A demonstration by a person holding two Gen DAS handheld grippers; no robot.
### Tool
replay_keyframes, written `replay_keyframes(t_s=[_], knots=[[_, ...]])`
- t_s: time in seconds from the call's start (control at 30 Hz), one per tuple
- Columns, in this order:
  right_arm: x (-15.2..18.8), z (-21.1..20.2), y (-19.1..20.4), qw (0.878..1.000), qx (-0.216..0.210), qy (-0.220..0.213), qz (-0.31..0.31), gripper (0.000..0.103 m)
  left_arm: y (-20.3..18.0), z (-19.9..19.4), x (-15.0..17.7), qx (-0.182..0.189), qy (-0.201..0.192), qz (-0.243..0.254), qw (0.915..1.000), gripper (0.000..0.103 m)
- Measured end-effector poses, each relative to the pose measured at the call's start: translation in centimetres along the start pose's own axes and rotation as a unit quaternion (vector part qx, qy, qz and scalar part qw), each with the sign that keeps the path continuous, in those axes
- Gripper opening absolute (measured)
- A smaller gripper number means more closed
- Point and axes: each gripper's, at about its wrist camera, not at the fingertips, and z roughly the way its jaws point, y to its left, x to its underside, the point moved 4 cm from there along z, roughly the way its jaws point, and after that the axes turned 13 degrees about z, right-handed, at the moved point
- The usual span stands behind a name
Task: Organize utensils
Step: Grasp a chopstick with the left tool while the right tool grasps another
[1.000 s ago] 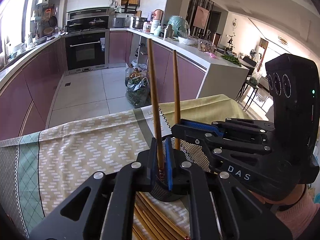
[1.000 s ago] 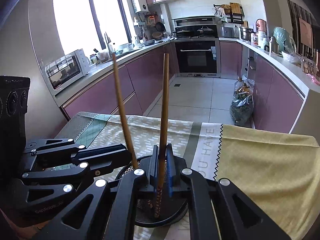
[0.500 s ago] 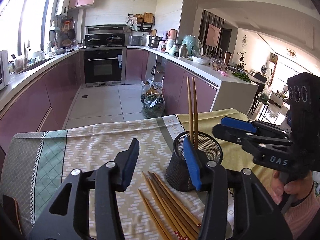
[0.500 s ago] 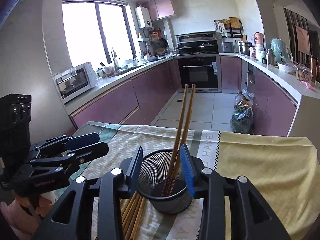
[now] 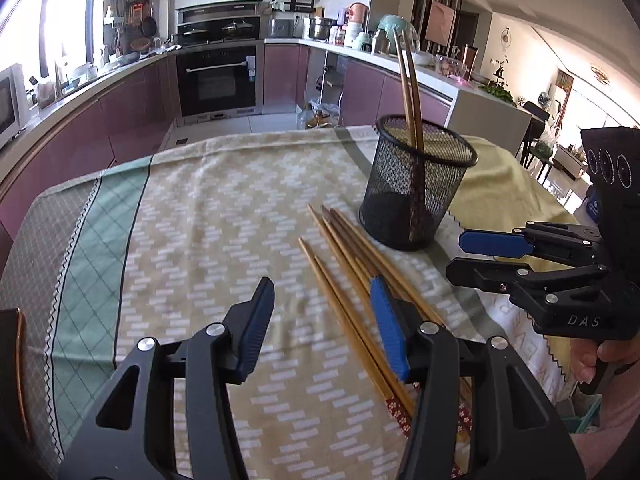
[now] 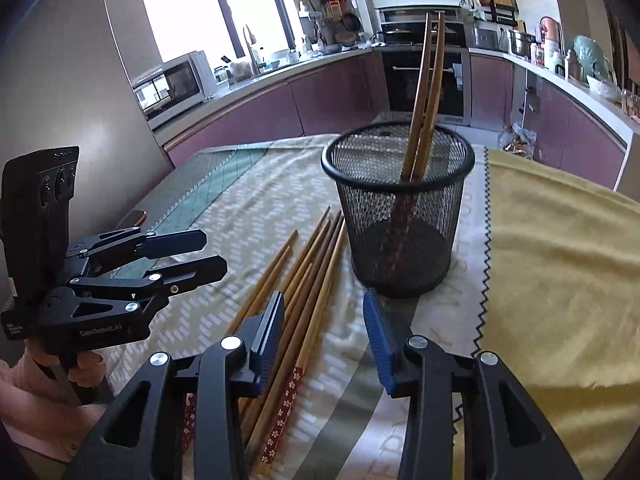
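Cloth-covered table [image 5: 192, 216]: chopsticks [image 5: 352, 280], mesh cup [image 5: 416, 196].

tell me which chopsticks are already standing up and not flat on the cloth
The two chopsticks in the black mesh cup: they stand leaning on its rim with tips up, while the other chopsticks lie flat on the tablecloth beside it.

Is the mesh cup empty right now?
No, two chopsticks stand leaning inside the mesh cup, with more lying on the cloth beside it.

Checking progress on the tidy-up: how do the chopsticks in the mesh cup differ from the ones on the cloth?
The two chopsticks in the mesh cup stand nearly upright, patterned ends down; the chopsticks on the cloth lie flat beside the cup, a loose bundle of several. Both look like the same wood.
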Motion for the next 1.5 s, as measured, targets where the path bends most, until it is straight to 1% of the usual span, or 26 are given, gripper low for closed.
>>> replay_keyframes(t_s=[0.13,0.23,0.5,0.57,0.77,0.9,1.0,1.07,1.2,1.27,1.4,1.5], knots=[[1.3,0.8,-0.3,1.000,0.009,0.014,0.007,0.039,-0.2,1.1,1.8,0.006,0.025,-0.009,0.9996,0.050],[1.8,1.0,-0.2,1.000,0.012,0.018,0.010,0.039,-0.6,1.6,2.5,0.011,0.036,-0.005,0.9993,0.050],[1.9,1.5,0.0,0.999,0.025,0.021,0.004,0.037,-1.4,2.4,2.9,0.011,0.050,0.003,0.9987,0.050],[1.9,1.8,-0.1,0.999,0.029,0.024,0.006,0.034,-1.4,2.3,2.8,0.012,0.050,0.002,0.9987,0.050],[2.1,2.2,-0.3,0.999,0.039,0.028,0.004,0.033,-1.4,2.4,3.0,0.011,0.053,0.004,0.9985,0.050],[2.1,2.1,-0.4,0.998,0.051,0.029,-0.001,0.032,-1.3,2.2,3.1,0.014,0.056,0.003,0.9983,0.046],[2.1,2.1,-0.2,0.998,0.057,0.029,-0.008,0.032,-0.9,2.1,3.1,0.024,0.058,-0.009,0.9979,0.038],[2.1,2.3,-0.1,0.997,0.063,0.030,-0.015,0.032,-0.6,2.1,3.1,0.023,0.062,-0.013,0.9977,0.033],[2.0,2.9,0.4,0.996,0.077,0.029,-0.030,0.031,-0.5,2.5,2.9,0.021,0.066,-0.012,0.9975,0.034],[1.8,3.3,0.7,0.996,0.081,0.029,-0.037,0.028,-0.4,2.8,2.6,0.018,0.068,-0.011,0.9975,0.034],[1.3,4.0,0.9,0.995,0.084,0.028,-0.040,0.027,-0.4,3.3,2.2,0.011,0.071,-0.009,0.9974,0.033],[0.8,4.4,0.9,0.995,0.082,0.028,-0.038,0.023,-0.5,3.6,1.9,0.007,0.073,-0.005,0.9973,0.032]])
